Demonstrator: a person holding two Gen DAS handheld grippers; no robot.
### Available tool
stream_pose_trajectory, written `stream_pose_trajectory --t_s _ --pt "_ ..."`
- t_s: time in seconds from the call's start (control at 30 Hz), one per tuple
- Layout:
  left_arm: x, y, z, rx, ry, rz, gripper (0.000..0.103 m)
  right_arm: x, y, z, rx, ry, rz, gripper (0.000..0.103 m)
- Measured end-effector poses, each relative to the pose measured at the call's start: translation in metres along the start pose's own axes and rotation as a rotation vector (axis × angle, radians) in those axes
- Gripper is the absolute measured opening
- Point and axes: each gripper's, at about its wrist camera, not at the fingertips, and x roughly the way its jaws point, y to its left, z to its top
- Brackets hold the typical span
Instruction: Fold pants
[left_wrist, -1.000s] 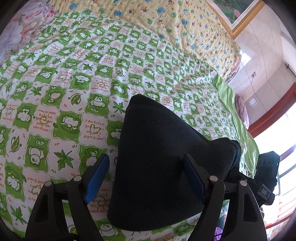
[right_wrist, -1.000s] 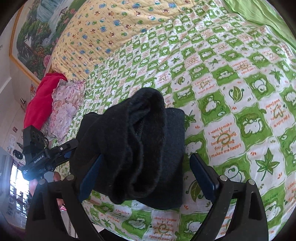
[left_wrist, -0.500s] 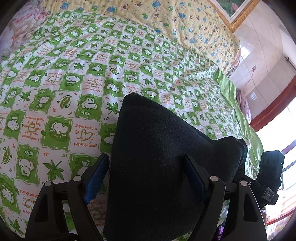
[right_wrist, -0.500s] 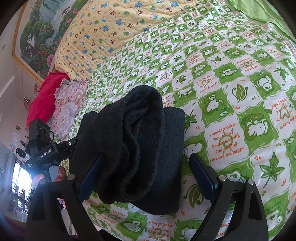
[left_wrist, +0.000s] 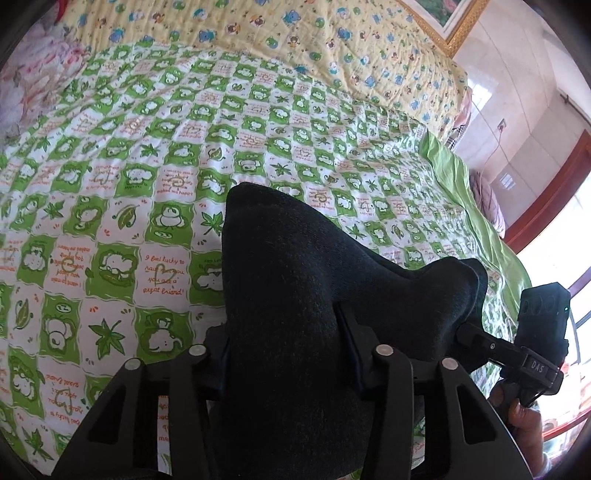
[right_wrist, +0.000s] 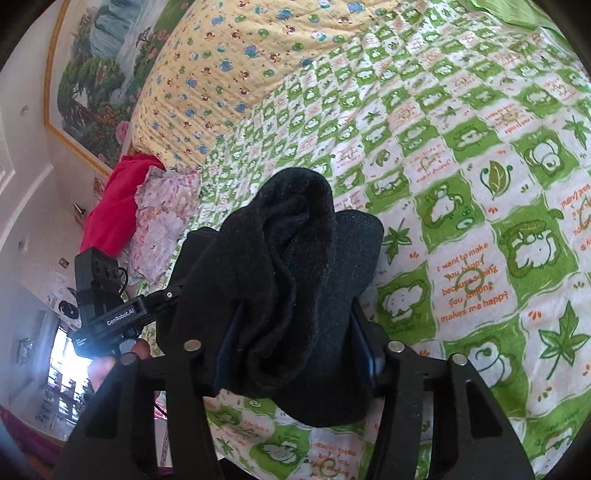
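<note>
Dark pants (left_wrist: 295, 295): near end cut off by the bottom edge, cloth hiding both left claw (left_wrist: 286, 339) fingertips; right claw (right_wrist: 295, 347) fingertips likewise buried in folds.

pants bunched between both grippers, on the bed

Pants (left_wrist: 295, 295) sit lower center on the sheet (left_wrist: 129, 184), left gripper (left_wrist: 288, 354) below them, right gripper (left_wrist: 532, 362) lower right, quilt (left_wrist: 277, 40) along the top.
</note>
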Motion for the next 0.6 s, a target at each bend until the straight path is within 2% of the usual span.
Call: stream_pose_trajectory --t_s 0.27,0.6 --pt "-0.031 -0.005 0.002 0.008 -0.064 0.002 0.039 -0.007 0.018 0.007 -0.023 -0.024 0.06 0.049" --pt "-0.087 0.009 0.007 -0.004 -0.203 0.111 0.038 0.016 0.062 0.029 -0.123 0.002 0.15 0.049"
